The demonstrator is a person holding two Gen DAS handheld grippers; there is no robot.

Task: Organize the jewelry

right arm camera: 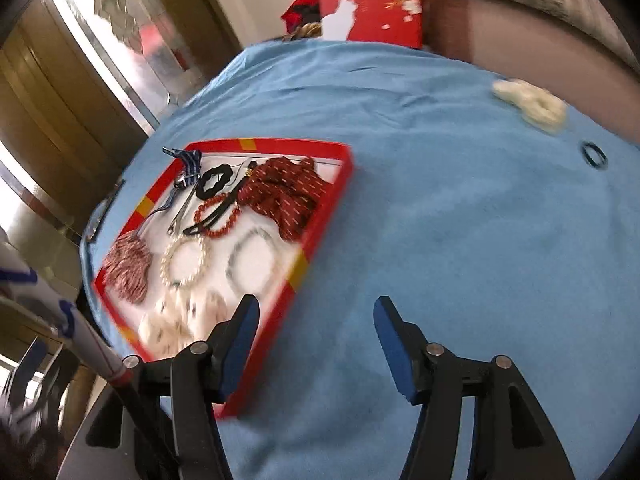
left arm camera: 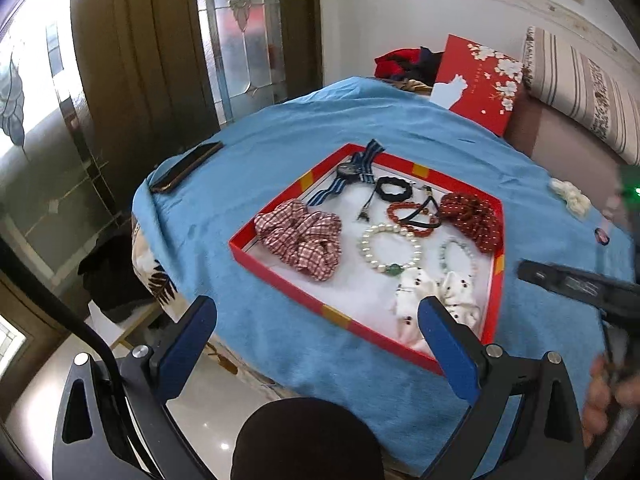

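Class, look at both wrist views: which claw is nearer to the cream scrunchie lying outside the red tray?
Right. The right claw hangs open over the blue cloth beside the red tray, the cream scrunchie ahead to its right. The left claw sits at the tray's opposite, near-left edge, farther off.

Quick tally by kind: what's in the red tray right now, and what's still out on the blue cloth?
In the red tray:
Scrunchies: 3
Bead bracelets: 3
Watch: 1
Black hair ties: 2
Small pendant: 1
On the blue cloth:
Cream scrunchie: 1
Black ring: 1
Phone: 1
Total: 13
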